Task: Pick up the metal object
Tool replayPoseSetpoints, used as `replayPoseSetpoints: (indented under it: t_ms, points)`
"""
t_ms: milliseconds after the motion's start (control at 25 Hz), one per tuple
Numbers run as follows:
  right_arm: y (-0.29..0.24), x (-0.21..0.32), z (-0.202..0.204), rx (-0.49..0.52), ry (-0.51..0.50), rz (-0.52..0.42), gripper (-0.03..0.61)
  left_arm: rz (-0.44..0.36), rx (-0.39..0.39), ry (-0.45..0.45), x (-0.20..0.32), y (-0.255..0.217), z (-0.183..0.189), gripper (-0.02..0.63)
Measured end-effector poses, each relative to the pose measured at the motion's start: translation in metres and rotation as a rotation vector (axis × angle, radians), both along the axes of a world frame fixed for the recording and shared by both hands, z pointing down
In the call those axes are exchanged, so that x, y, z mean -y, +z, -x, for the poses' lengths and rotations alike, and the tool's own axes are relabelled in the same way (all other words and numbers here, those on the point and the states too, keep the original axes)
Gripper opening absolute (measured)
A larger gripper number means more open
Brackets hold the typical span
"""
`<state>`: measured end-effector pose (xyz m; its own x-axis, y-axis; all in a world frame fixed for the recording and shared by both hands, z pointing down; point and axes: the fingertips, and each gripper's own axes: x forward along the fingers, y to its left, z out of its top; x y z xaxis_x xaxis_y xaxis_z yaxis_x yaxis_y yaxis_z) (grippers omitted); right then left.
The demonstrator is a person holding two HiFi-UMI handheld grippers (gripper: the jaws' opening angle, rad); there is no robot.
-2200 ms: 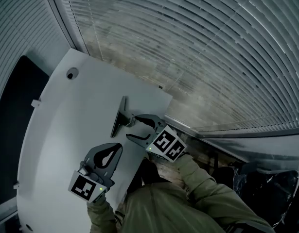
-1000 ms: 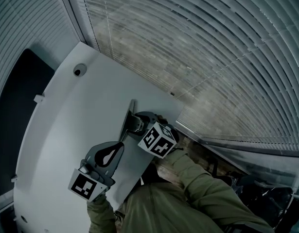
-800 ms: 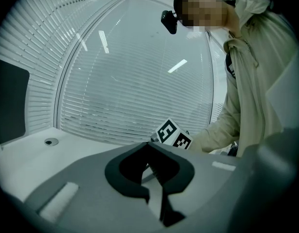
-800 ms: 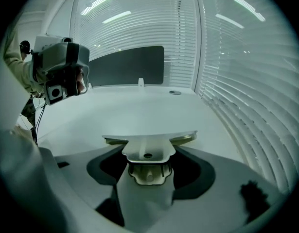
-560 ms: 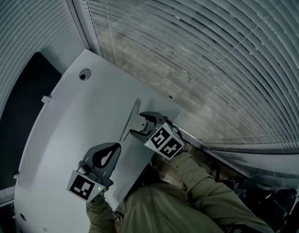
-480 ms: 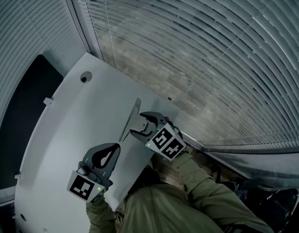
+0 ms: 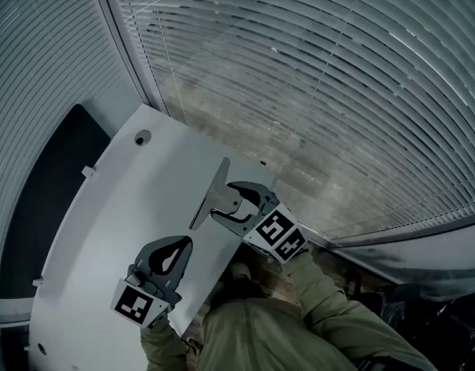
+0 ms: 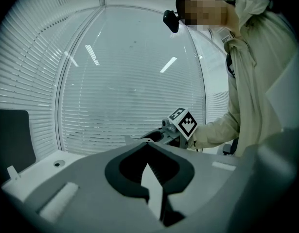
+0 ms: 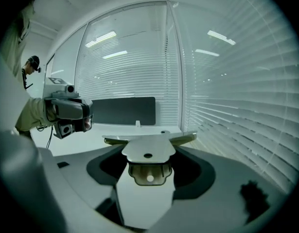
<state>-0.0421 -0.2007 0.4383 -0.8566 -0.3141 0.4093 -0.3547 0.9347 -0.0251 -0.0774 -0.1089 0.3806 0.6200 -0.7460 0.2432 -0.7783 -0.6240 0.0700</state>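
The metal object (image 7: 212, 198) is a flat plate with a folded bracket on it. It sits between the jaws of my right gripper (image 7: 222, 199), close to the white table's (image 7: 106, 207) right edge. In the right gripper view the plate (image 9: 148, 152) spans the gap between the fingers and is held crosswise, with my right gripper (image 9: 148, 147) shut on it. My left gripper (image 7: 188, 242) rests lower on the table, a hand's width from the object, its jaws shut with nothing in them. In the left gripper view the tips (image 8: 148, 143) meet.
A round grommet hole (image 7: 142, 138) lies at the table's far end. A dark panel (image 7: 52, 199) stands along the left side. Window blinds (image 7: 314, 91) run behind and to the right of the table, past its right edge (image 7: 256, 168).
The right gripper has turned at the wrist and shifted slightly toward the person, with the metal object still between its jaws. The left gripper has barely moved.
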Motion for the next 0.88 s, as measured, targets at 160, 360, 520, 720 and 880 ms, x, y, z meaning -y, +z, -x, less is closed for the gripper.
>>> replayPoseSetpoints:
  t_ms: [160,360,520,720,880]
  points:
    - [-0.005,-0.015,-0.009,0.02,0.026,-0.007,0.299,-0.021,0.008,0.03,-0.011,-0.005,-0.006,0.005]
    - [-0.027,-0.036,-0.013,0.044,0.065,-0.056,0.299,-0.069,0.018,0.068,-0.033,-0.018,-0.007,0.005]
    - [-0.047,-0.068,-0.009,0.075,0.085,-0.09,0.299,-0.049,0.004,0.087,-0.069,-0.022,-0.003,0.005]
    - [-0.056,-0.119,-0.001,0.108,0.109,-0.115,0.299,-0.118,0.027,0.113,-0.118,-0.025,0.012,0.005]
    - [-0.067,-0.166,0.001,0.13,0.134,-0.144,0.299,-0.13,0.023,0.133,-0.164,-0.031,0.017,0.005]
